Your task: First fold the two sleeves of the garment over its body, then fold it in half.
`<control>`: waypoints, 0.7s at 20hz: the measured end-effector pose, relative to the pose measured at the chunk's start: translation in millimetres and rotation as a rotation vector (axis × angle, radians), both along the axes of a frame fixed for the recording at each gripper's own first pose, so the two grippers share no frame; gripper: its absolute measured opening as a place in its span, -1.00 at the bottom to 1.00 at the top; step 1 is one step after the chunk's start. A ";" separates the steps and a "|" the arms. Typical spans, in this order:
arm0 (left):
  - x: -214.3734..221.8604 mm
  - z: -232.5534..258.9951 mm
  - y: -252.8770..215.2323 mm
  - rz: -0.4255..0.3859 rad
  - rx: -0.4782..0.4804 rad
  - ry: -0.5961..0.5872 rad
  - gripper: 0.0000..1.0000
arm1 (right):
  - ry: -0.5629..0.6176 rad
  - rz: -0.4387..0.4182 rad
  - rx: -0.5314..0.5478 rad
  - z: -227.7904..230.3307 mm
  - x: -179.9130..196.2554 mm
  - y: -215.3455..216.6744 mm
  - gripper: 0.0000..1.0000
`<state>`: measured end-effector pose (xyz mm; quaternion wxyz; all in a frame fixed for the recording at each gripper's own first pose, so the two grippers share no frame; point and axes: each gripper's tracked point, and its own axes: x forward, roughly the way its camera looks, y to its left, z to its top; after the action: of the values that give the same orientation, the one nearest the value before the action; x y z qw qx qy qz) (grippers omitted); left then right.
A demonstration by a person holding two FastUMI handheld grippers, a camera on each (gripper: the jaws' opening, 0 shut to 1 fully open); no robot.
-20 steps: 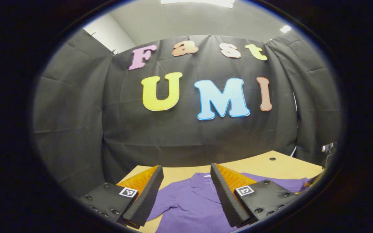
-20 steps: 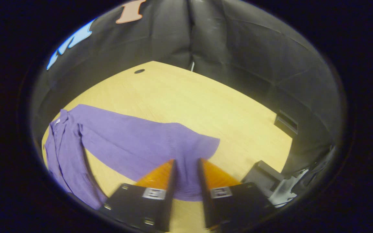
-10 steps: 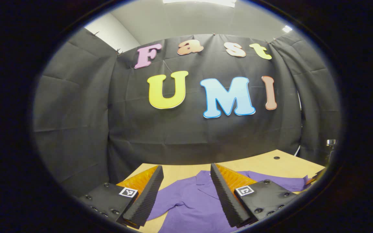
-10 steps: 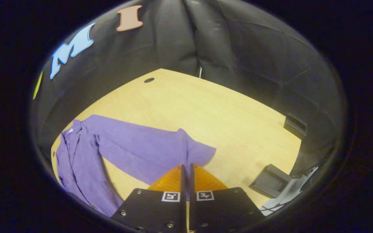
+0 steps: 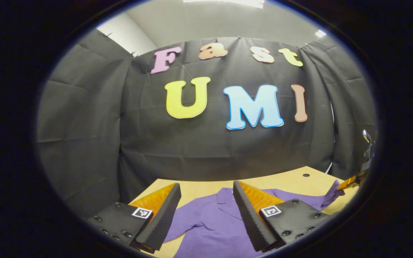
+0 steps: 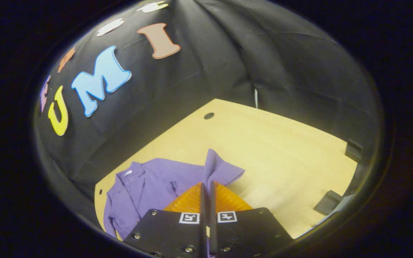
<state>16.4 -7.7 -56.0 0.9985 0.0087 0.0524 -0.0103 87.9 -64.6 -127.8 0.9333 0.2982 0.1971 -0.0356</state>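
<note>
A purple collared shirt lies on the light wooden table, its collar toward the far wall. My left gripper hovers open above the shirt's collar and left shoulder, with nothing between its fingers. My right gripper is shut on the cuff of the shirt's long right sleeve, which it holds lifted off the table. In the left gripper view that raised sleeve end hangs at the far right with the right gripper pinching it. The shirt's body lies to the left in the right gripper view.
Black cloth walls close in the table's far and side edges. A small dark hole sits in the tabletop near the far edge. Dark low fittings stand at the table's right edge. Bare wood stretches right of the sleeve.
My right gripper closed on the sleeve cuff, then lifted it and carried it toward the shirt's body. The left gripper stayed open and drifted only slightly.
</note>
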 end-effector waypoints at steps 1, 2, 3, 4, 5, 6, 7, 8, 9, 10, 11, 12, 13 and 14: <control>0.1 -0.8 3.9 0.004 0.001 0.000 0.89 | -0.022 0.021 -0.002 12.0 8.1 11.2 -0.92; -0.1 -2.3 8.7 0.010 0.003 0.001 0.89 | -0.038 0.045 -0.003 21.7 16.1 23.1 -0.92; -0.4 -4.3 14.1 0.016 0.007 0.002 0.89 | -0.055 0.068 -0.001 31.7 23.7 34.0 -0.92; -1.1 -5.3 20.1 0.023 0.007 0.003 0.89 | -0.070 0.092 0.001 42.0 29.9 47.0 -0.92; -1.1 -7.3 27.1 0.030 0.006 0.007 0.89 | -0.083 0.113 0.000 52.1 37.0 58.6 -0.92; -2.8 -10.9 34.9 0.041 0.004 0.010 0.88 | -0.095 0.133 -0.005 60.4 42.4 71.3 -0.92; -4.4 -12.4 42.9 0.053 0.002 0.014 0.88 | -0.109 0.153 -0.013 72.2 50.0 84.9 -0.92; -5.7 -15.5 51.1 0.064 0.000 0.017 0.88 | -0.121 0.176 -0.022 82.5 56.5 98.3 -0.92; -6.2 -17.3 60.1 0.076 0.000 0.019 0.88 | -0.136 0.197 -0.034 93.0 63.1 112.4 -0.92; -7.0 -19.2 68.6 0.087 0.000 0.022 0.87 | -0.146 0.219 -0.045 100.3 70.4 125.6 -0.92; -8.5 -21.8 76.5 0.097 0.001 0.025 0.87 | -0.160 0.243 -0.053 108.4 77.4 140.6 -0.92; -9.8 -26.0 85.4 0.108 0.002 0.031 0.87 | -0.170 0.265 -0.069 113.3 81.4 154.9 -0.92; -11.5 -28.3 93.9 0.118 0.002 0.037 0.87 | -0.178 0.290 -0.082 119.0 87.1 170.4 -0.92; -13.4 -29.6 102.7 0.129 0.000 0.038 0.87 | -0.182 0.314 -0.091 121.6 90.9 187.0 -0.92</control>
<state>3.0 95.0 -85.6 0.9959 0.0052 0.0720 0.0539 178.8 122.4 -6.2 0.9539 0.2230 0.1541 0.1288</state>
